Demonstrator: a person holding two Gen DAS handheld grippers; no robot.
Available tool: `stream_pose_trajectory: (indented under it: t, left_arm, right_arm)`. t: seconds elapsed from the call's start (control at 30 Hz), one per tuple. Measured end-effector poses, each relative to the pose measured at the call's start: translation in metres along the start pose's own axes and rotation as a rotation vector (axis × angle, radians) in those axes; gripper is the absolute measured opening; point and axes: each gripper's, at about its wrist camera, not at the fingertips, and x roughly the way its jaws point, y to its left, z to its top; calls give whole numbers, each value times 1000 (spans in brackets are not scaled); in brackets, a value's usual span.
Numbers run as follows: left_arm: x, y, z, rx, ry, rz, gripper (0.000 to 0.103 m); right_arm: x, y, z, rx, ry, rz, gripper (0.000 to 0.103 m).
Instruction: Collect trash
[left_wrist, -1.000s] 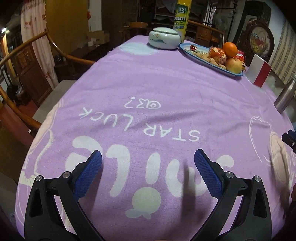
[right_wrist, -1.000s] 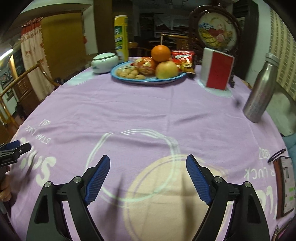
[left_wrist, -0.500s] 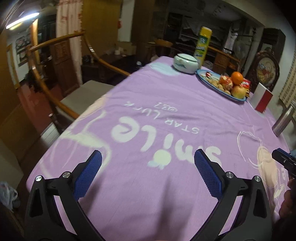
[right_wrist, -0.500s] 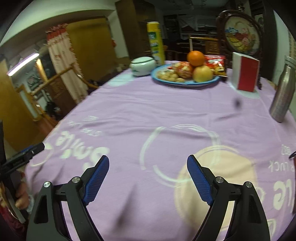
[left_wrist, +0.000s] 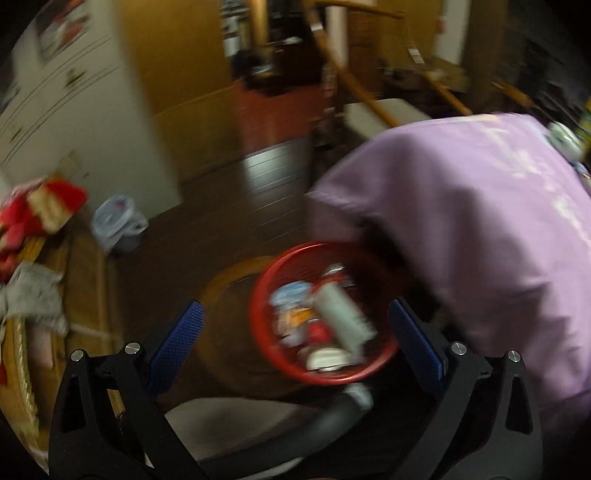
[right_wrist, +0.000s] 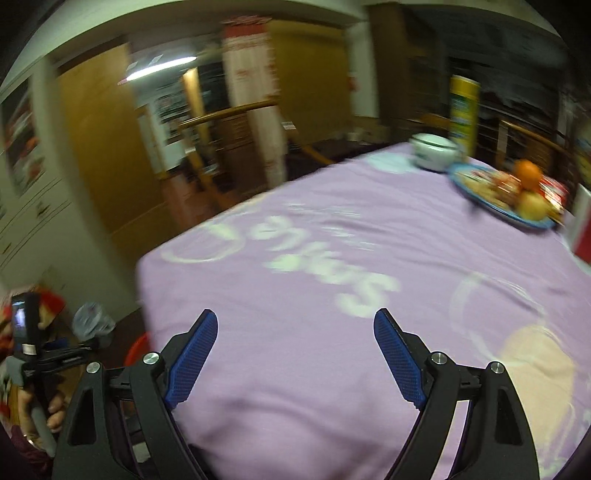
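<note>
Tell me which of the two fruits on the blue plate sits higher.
The orange: it sits on top of the pile on the plate, above the paler yellowish fruit lying nearer the camera.

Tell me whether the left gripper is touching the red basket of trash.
Apart. In the left wrist view the left gripper hangs open above the red basket, which sits lower down beside the table; neither blue pad meets its rim.

text: white lettering on the purple tablecloth (right_wrist: 332, 229), seen upside down and smeared by blur, likely "Smile", near picture centre | yellow can (right_wrist: 463, 107) at 1 o'clock: label print too blurred to read | left wrist view: pale print on the cloth at 3 o'clock, unreadable | other labels: none legible
</note>
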Motion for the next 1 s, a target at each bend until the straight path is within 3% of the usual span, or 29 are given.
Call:
stream_pose_trajectory:
  t: [0.23,0.33,0.43,0.57,1.0]
  left_arm:
    - [23,47,3,-58,-24,-40,96]
    - [36,62,3,-54,-41,-17,96]
    - [50,68,3,-70,-17,-56,96]
    - [64,71,2,-88,10,-81,96]
    - [67,56,0,-23,-17,-10,96]
  right_arm:
    - [43,134,3,-174,113,160,85]
    - [62,174,-5,-239,170,163,85]
    - [82,203,-16,-291,231,135,85]
    - [102,219,-28,-312,299,113,85]
    - [145,233,-62,-371,416,142,85]
